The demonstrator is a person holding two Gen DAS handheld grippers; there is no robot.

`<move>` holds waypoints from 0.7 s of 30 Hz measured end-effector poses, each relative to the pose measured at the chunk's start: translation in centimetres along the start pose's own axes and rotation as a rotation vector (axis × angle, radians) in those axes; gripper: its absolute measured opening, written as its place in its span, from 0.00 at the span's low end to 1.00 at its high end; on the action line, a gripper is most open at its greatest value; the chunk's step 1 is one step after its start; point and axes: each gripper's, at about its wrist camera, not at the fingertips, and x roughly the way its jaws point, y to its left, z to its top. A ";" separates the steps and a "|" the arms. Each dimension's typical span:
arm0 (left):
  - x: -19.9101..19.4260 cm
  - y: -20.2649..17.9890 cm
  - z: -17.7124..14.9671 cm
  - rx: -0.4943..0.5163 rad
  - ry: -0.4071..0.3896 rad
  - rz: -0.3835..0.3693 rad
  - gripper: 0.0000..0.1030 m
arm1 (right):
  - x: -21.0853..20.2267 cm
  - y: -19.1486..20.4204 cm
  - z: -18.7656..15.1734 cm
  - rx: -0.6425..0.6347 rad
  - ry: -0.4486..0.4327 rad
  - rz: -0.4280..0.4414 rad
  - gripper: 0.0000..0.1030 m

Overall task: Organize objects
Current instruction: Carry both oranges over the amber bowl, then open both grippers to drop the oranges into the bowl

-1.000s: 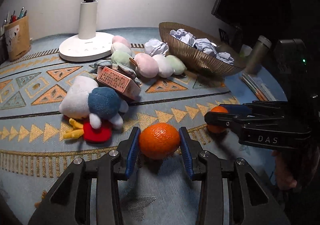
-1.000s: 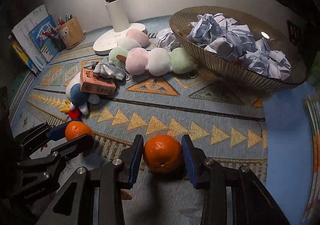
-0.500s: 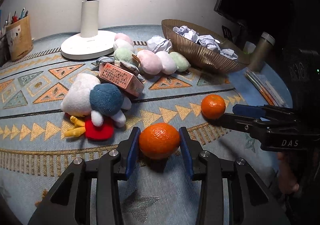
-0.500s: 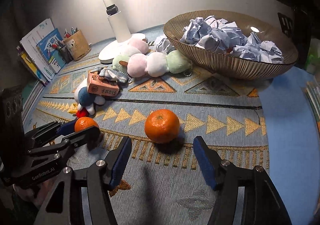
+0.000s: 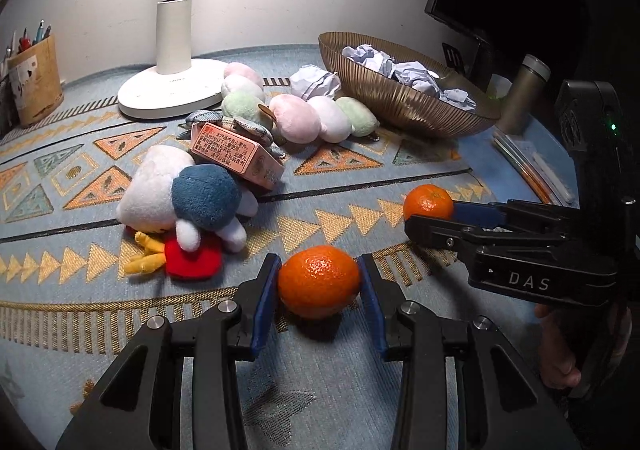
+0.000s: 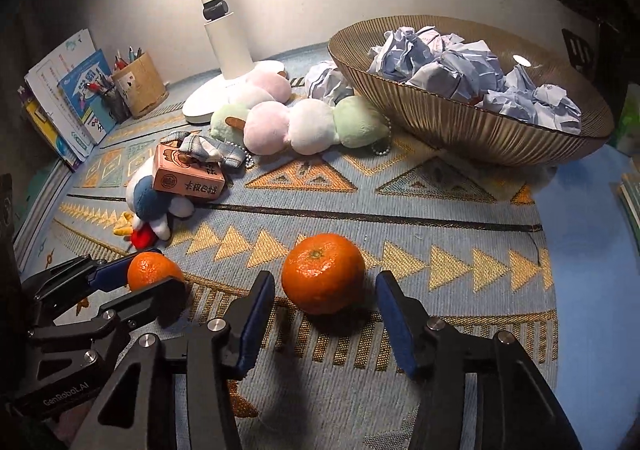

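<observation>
My left gripper (image 5: 319, 282) is shut on an orange tangerine (image 5: 319, 281) just above the patterned mat; it also shows in the right wrist view (image 6: 154, 276). My right gripper (image 6: 325, 304) is open, its blue pads on either side of a second tangerine (image 6: 323, 272) that rests on the mat, not touching it. That tangerine also shows in the left wrist view (image 5: 428, 202), at the right gripper's tips (image 5: 430, 216).
A gold ribbed bowl (image 6: 472, 130) of crumpled paper stands at the back right. A pastel caterpillar plush (image 6: 296, 122), a pink box (image 6: 186, 176), a blue-white plush (image 5: 188, 202), a white lamp base (image 5: 172, 90), a pen holder (image 6: 140, 84) and books (image 6: 68, 98) lie behind.
My right gripper opened and let go of its tangerine, pulled back, then came forward again around it. My left gripper kept its tangerine.
</observation>
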 end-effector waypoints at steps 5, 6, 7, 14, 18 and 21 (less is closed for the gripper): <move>-1.0 -1.0 1.4 -0.009 -0.014 -0.054 0.35 | -1.7 -0.5 0.2 0.017 -0.053 0.006 0.38; -1.3 -1.4 2.4 -0.008 -0.027 -0.074 0.35 | -2.8 -0.8 0.6 0.028 -0.075 0.031 0.38; -1.7 -2.1 3.7 0.004 -0.045 -0.082 0.35 | -4.1 -1.4 1.2 0.044 -0.109 0.047 0.38; -0.9 -6.8 14.7 0.088 -0.155 -0.131 0.35 | -11.5 -8.9 8.3 0.229 -0.356 -0.111 0.38; 3.5 -7.8 18.4 0.079 -0.122 -0.147 0.35 | -9.8 -12.9 10.8 0.328 -0.304 -0.115 0.38; 6.2 -8.1 19.1 0.066 -0.073 -0.186 0.38 | -8.0 -14.2 11.5 0.360 -0.264 -0.122 0.38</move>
